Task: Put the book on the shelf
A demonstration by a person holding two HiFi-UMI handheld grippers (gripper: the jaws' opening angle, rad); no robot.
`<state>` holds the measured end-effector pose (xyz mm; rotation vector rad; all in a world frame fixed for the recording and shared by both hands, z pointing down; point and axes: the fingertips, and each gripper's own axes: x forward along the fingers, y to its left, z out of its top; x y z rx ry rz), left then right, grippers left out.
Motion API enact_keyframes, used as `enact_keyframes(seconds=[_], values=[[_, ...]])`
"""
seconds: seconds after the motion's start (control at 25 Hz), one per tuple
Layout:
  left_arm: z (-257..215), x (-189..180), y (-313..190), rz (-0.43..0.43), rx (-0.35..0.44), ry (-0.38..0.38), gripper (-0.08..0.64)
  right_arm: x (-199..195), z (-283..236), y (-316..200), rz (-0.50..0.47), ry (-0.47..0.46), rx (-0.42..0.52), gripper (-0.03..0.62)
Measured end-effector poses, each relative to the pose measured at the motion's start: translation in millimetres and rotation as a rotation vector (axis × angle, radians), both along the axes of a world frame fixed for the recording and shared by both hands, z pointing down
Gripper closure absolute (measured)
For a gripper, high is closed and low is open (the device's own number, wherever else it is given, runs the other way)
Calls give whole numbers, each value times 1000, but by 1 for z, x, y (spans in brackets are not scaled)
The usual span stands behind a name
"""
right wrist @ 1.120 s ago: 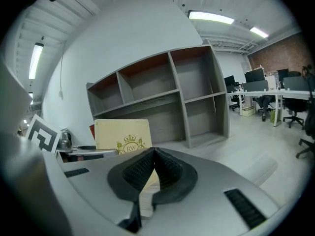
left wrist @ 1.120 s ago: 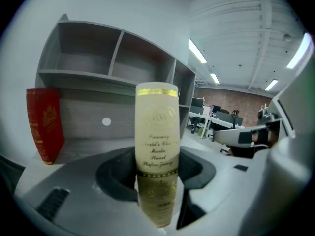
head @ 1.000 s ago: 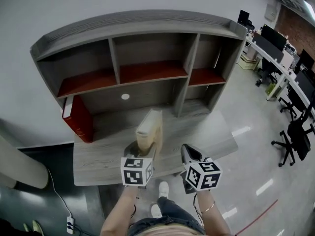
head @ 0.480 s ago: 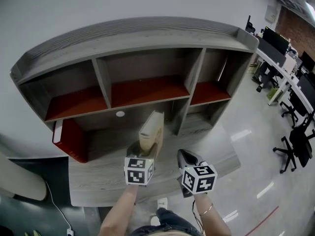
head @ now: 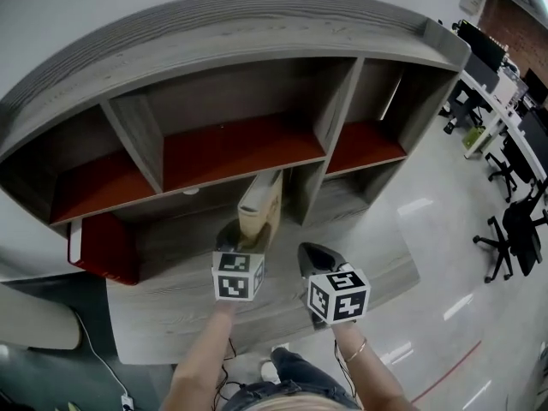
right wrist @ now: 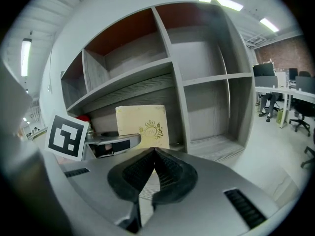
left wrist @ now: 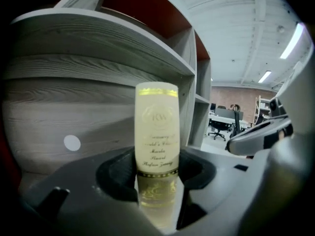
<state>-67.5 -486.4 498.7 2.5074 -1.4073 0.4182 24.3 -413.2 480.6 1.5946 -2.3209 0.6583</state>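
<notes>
A cream book [head: 260,205] with gold print stands upright in my left gripper [head: 246,238], which is shut on its lower end. In the left gripper view its spine [left wrist: 157,127] faces the camera between the jaws. The right gripper view shows its cover [right wrist: 142,126] from the side, below the grey shelf unit [right wrist: 162,68]. My right gripper [head: 313,257] hovers just right of the left one, shut with nothing in it. The shelf unit [head: 248,50] has red-floored upper compartments [head: 235,146] directly ahead of the book.
A red book [head: 101,245] stands at the left end of the lower shelf. The grey desk surface [head: 188,306] lies under both grippers. Office chairs and desks [head: 509,221] fill the floor at the right. A round white grommet [left wrist: 72,142] marks the back panel.
The head view has come closer to the shelf, which now fills the top of the frame. The book in my left gripper has risen toward the middle compartment; the right gripper followed alongside.
</notes>
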Motion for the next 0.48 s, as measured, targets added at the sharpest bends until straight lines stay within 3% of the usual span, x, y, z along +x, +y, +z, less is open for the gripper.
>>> enact_keyframes(seconds=[0.48], values=[[16,11,-28,42,-1,-23,342,1,21,-17,-18,4,-48,583]])
